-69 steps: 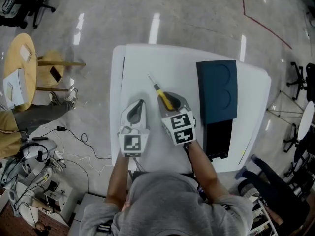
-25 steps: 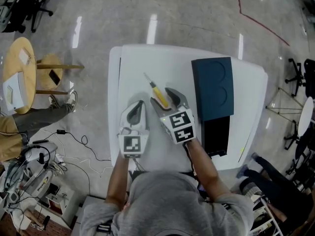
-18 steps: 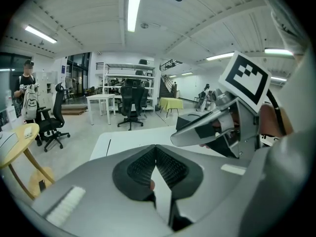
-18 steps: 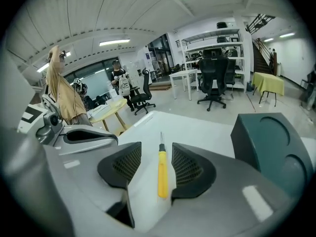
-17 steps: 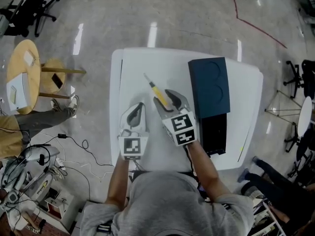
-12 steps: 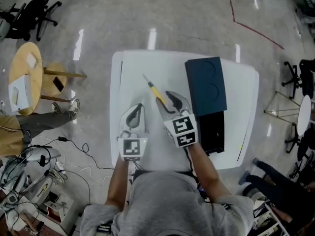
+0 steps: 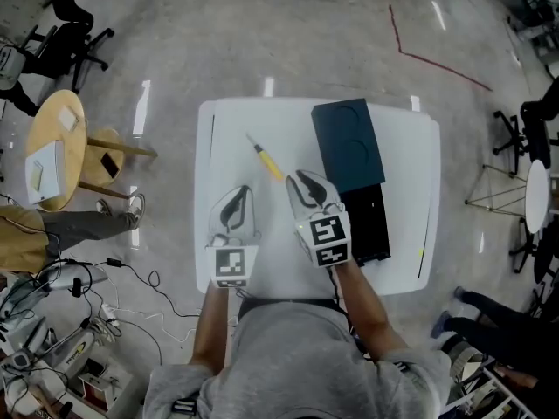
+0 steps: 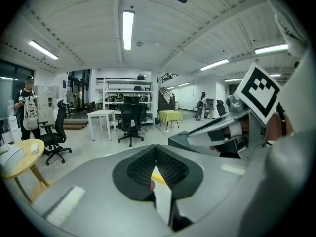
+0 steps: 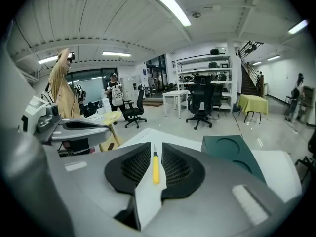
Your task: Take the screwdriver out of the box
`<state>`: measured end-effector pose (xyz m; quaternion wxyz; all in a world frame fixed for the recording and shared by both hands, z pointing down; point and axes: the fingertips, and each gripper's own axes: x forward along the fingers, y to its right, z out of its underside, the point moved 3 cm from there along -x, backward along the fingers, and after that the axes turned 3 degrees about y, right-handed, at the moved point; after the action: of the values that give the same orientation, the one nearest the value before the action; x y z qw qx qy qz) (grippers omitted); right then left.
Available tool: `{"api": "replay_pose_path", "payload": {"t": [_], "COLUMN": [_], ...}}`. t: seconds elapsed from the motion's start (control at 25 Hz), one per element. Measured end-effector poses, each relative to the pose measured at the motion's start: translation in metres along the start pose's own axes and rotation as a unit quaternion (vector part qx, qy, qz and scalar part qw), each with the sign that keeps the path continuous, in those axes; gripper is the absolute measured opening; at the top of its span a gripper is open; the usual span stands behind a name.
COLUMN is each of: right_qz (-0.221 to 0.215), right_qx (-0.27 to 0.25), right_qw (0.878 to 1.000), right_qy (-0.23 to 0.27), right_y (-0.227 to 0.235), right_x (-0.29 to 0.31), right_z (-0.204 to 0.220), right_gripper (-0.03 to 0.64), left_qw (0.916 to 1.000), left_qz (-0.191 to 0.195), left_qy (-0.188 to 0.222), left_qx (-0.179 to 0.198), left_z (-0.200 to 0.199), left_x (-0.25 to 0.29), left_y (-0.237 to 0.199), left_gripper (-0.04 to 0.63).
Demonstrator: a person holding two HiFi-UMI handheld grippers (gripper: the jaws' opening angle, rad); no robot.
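The job is looking all but finished: the screwdriver [image 7: 266,161] is lying out on the white table [image 7: 403,190], clear of the box, and nothing seems to be left to fetch. Nearest the person, the left gripper [image 7: 238,195] is hanging with its fingers [image 8: 140,169] pressed together on nothing. The right gripper [image 7: 303,184] is closing its fingers [image 9: 129,169] on empty air, a thin gap showing between them. The screwdriver is lying untouched just beyond those fingertips and to their left. To their right the black box [image 7: 367,227] is sitting open, its dark blue lid [image 7: 347,145] lying farther out
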<state>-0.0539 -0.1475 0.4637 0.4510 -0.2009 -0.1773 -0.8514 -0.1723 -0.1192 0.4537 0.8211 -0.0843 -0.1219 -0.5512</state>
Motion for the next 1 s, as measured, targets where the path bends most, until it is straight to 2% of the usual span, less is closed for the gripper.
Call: {"api": "replay_pose_path", "payload": {"t": [0.44, 1.0], "right_qz": [0.032, 0.051], "right_qx": [-0.013, -0.028], "right_qw": [0.997, 0.99], "right_qy": [0.068, 0.126], "right_y": [-0.007, -0.011], "right_x": [-0.078, -0.179], "right_z": [-0.018, -0.006], "right_gripper": [0.005, 0.005], "left_qw": [0.9987, 0.9955], "left_qz": [-0.008, 0.004], "left_qy": [0.046, 0.081], "left_qx": [0.023, 0.049], "left_z": [-0.04, -0.066], "left_x": [-0.048, -0.104], "left_y": [0.033, 0.092], "left_gripper": [0.012, 0.012]}}
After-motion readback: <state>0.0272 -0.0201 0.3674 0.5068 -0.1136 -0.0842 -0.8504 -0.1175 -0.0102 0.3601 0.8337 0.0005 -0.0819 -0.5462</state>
